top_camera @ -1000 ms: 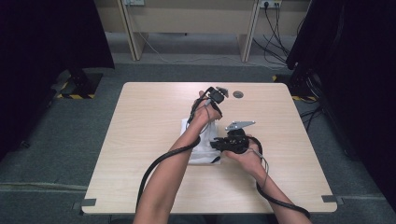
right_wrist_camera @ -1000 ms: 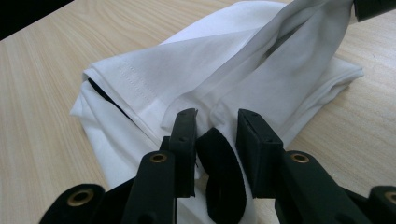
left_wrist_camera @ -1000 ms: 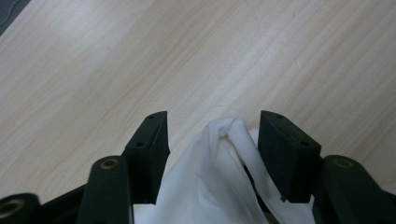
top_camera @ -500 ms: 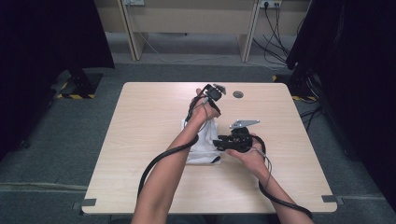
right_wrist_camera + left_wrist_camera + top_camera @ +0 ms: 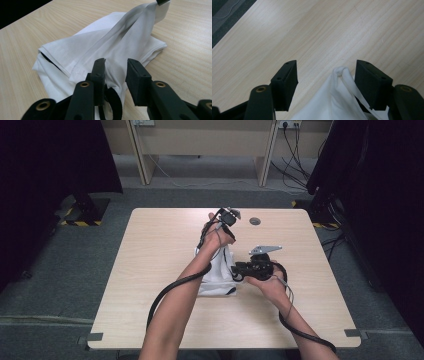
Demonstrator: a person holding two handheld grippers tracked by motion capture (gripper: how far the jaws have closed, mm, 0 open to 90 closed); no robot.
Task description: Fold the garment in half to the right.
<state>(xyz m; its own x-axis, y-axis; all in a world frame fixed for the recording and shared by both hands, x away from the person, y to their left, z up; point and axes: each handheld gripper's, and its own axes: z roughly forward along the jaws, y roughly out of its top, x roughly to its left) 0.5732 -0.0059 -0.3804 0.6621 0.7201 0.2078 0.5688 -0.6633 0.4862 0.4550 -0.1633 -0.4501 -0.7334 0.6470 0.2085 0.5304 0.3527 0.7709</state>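
We see the two tongs trading roles on the white cloth, which lies crumpled near the middle of the surface, one part of it drawn up toward the far side. The left tongs hang above that raised part, and their jaws have been opening over the last second. In the left gripper view the left tongs stand spread, and a folded peak of the cloth rises between them. It leans on one jaw and stays clear of the other, so we judge it is no longer clamped there. The right tongs sit low at the near edge of the pile, and their jaws have just been closing. In the right gripper view a gathered fold of the cloth runs between the right tongs, and they seem to pinch it, though we cannot see the pads pressing. Both hands sit much where they were a second ago. We read this as a handover: the near edge is now anchored, the lifted end is about to drop, and the left side is free to take a new hold for folding or spreading.
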